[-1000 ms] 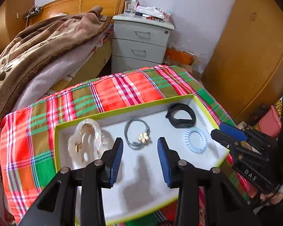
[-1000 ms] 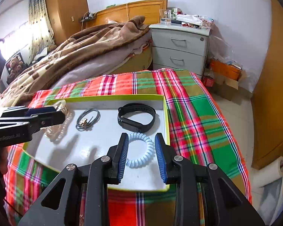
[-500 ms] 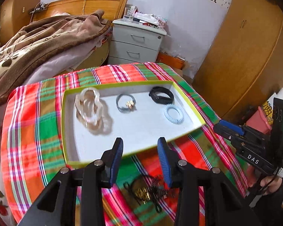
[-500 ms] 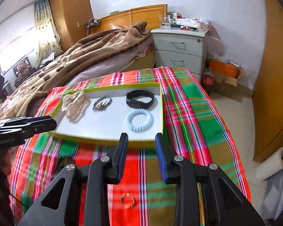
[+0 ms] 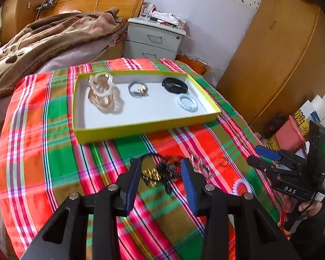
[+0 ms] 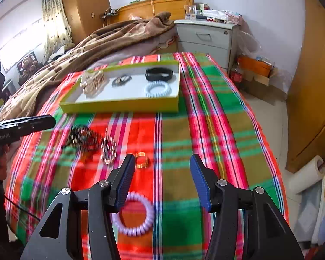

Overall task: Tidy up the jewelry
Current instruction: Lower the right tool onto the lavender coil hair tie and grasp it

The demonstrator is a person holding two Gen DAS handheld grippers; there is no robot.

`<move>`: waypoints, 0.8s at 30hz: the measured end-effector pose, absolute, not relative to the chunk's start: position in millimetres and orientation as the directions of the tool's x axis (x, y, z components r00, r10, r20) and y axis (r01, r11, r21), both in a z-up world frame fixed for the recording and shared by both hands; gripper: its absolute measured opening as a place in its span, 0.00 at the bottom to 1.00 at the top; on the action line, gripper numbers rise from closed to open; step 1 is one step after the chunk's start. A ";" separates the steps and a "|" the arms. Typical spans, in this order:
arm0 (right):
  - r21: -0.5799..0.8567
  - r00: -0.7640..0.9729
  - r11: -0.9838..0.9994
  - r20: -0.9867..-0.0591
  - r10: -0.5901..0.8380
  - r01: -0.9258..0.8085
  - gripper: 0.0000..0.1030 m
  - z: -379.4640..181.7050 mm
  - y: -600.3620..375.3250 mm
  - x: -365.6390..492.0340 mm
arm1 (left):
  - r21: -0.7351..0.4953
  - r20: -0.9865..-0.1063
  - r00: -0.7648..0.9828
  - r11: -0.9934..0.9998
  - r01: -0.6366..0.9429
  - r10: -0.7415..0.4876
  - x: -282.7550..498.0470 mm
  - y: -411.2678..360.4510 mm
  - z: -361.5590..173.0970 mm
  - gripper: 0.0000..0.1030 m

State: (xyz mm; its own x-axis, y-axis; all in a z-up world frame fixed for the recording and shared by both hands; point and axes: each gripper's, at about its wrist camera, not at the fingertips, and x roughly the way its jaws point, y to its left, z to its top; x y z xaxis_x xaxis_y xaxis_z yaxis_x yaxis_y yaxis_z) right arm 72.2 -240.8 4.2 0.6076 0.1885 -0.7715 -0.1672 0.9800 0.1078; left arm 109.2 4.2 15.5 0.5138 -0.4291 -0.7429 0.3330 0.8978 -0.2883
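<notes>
A yellow-green tray (image 5: 140, 127) on the plaid cloth holds a clear bracelet pile (image 5: 101, 95), a grey hair tie (image 5: 138, 89), a black band (image 5: 174, 85) and a blue coil tie (image 5: 187, 102). Nearer lie a black-and-gold tangle (image 5: 160, 172), a silver chain (image 6: 108, 149), a gold ring (image 6: 142, 160) and a lilac coil tie (image 6: 133, 214). My left gripper (image 5: 160, 171) hovers open above the tangle. My right gripper (image 6: 161, 166) is opening wide with nothing between its jaws; the ring lies just beyond its left finger (image 6: 123, 179).
The plaid cloth (image 6: 216, 130) drops off at the right onto the floor. A bed with a brown blanket (image 5: 43, 39) lies to the left, a grey nightstand (image 5: 153, 41) behind, and wooden wardrobes (image 5: 281, 54) to the right.
Both grippers have drawn back from over the tray to the near part of the cloth, bringing the loose jewelry into view. The right jaws have spread much wider.
</notes>
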 end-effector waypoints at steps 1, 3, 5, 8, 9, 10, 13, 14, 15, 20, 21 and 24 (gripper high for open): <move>0.108 0.604 0.979 -0.774 0.190 -0.170 0.52 3.1 -241.3 69.7 | -0.288 -0.745 0.512 0.898 0.332 -0.428 107.3 4.5 14.1 0.39; 0.095 0.582 0.979 -0.792 0.183 -0.178 0.52 -4.1 -239.9 62.8 | -0.287 -0.750 0.509 0.901 0.325 -0.422 103.4 5.7 10.7 0.39; 0.083 0.570 0.979 -0.803 0.177 -0.187 0.52 -9.3 -238.1 57.6 | -0.297 -0.750 0.506 0.900 0.318 -0.426 99.3 7.9 8.2 0.39; 0.076 0.549 0.977 -0.817 0.175 -0.198 0.52 -15.4 -235.7 51.1 | -0.302 -0.751 0.504 0.901 0.313 -0.427 93.8 10.7 5.9 0.39; 0.077 0.546 0.977 -0.819 0.176 -0.198 0.52 -16.7 -235.2 49.7 | -0.302 -0.751 0.504 0.901 0.312 -0.426 92.6 11.3 5.5 0.39; 0.077 0.544 0.977 -0.821 0.174 -0.197 0.52 -17.2 -234.7 49.4 | -0.302 -0.752 0.504 0.902 0.310 -0.425 91.4 12.2 4.9 0.39; 0.077 0.540 0.976 -0.823 0.177 -0.203 0.52 -19.0 -232.0 47.2 | -0.304 -0.752 0.506 0.904 0.302 -0.422 88.6 15.0 4.4 0.39; 0.076 0.540 0.976 -0.823 0.178 -0.205 0.52 -19.1 -231.2 47.5 | -0.303 -0.752 0.507 0.904 0.300 -0.421 87.8 15.7 4.3 0.39; 0.070 0.539 0.976 -0.824 0.174 -0.208 0.52 -19.8 -230.0 46.8 | -0.302 -0.752 0.508 0.905 0.299 -0.419 87.1 16.1 4.1 0.39; 0.047 0.526 0.973 -0.835 0.162 -0.225 0.43 -24.2 -223.1 45.0 | -0.302 -0.758 0.505 0.908 0.289 -0.413 85.8 17.3 2.4 0.39; 0.035 0.528 0.974 -0.836 0.151 -0.224 0.42 -25.9 -221.4 44.0 | -0.302 -0.759 0.504 0.909 0.287 -0.411 85.7 17.7 1.8 0.39; 0.029 0.537 0.975 -0.831 0.147 -0.221 0.36 -25.8 -220.0 41.7 | -0.297 -0.763 0.503 0.911 0.285 -0.406 84.9 17.8 1.2 0.39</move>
State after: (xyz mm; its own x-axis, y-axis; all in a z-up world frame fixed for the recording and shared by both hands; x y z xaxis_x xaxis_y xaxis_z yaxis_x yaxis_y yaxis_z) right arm 41.7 -220.0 -25.8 0.5367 0.1469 -0.8309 -0.2215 0.9747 0.0293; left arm 84.9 17.8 1.2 0.5033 -0.4063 -0.7626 0.2851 0.9112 -0.2974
